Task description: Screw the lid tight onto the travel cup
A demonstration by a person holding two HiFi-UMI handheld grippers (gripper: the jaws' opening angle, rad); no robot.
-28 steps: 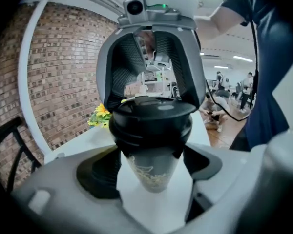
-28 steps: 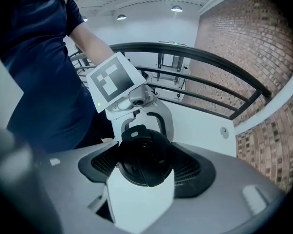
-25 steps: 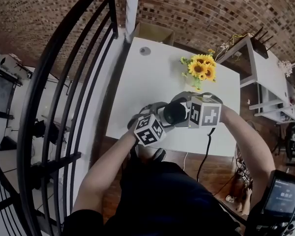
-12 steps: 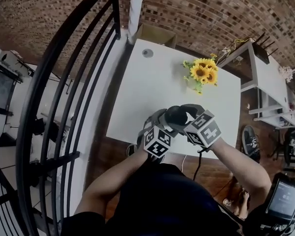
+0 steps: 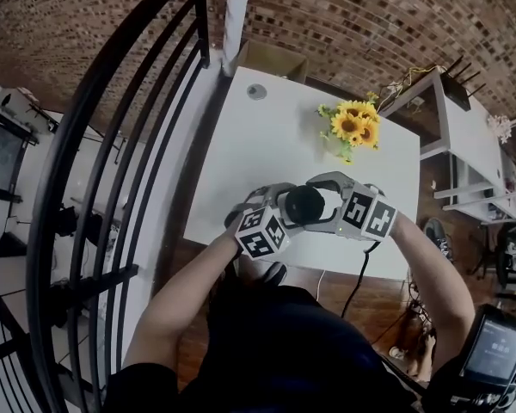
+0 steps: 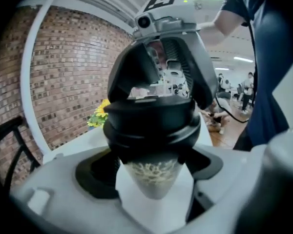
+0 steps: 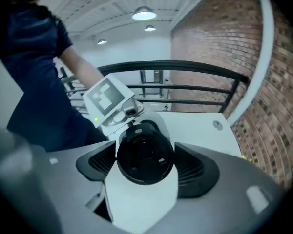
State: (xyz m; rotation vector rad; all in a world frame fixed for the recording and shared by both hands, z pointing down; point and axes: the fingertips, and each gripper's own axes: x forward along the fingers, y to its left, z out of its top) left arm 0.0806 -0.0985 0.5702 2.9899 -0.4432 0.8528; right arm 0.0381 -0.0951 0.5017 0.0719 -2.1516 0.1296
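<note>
The travel cup (image 6: 154, 172), pale with a speckled pattern, is held off the table with my left gripper (image 6: 154, 182) shut on its body. Its black lid (image 6: 151, 121) sits on top of the cup. In the head view both grippers meet over the table's near edge: the left gripper (image 5: 282, 206) comes from the left and the right gripper (image 5: 320, 205) from the right, around the lid (image 5: 304, 203). The right gripper view looks straight onto the lid (image 7: 145, 152), which lies between the right gripper's (image 7: 145, 161) dark pads. Those jaws are opening and straddle the lid loosely.
A white table (image 5: 267, 144) carries a vase of sunflowers (image 5: 353, 127) at its far right and a round grommet (image 5: 256, 91) at the back. A black stair railing (image 5: 112, 188) curves along the left. White shelving (image 5: 464, 127) stands to the right.
The right gripper twisted clockwise about the lid half a second ago and has now turned back to about its first angle. The left gripper shifted slightly with the cup.
</note>
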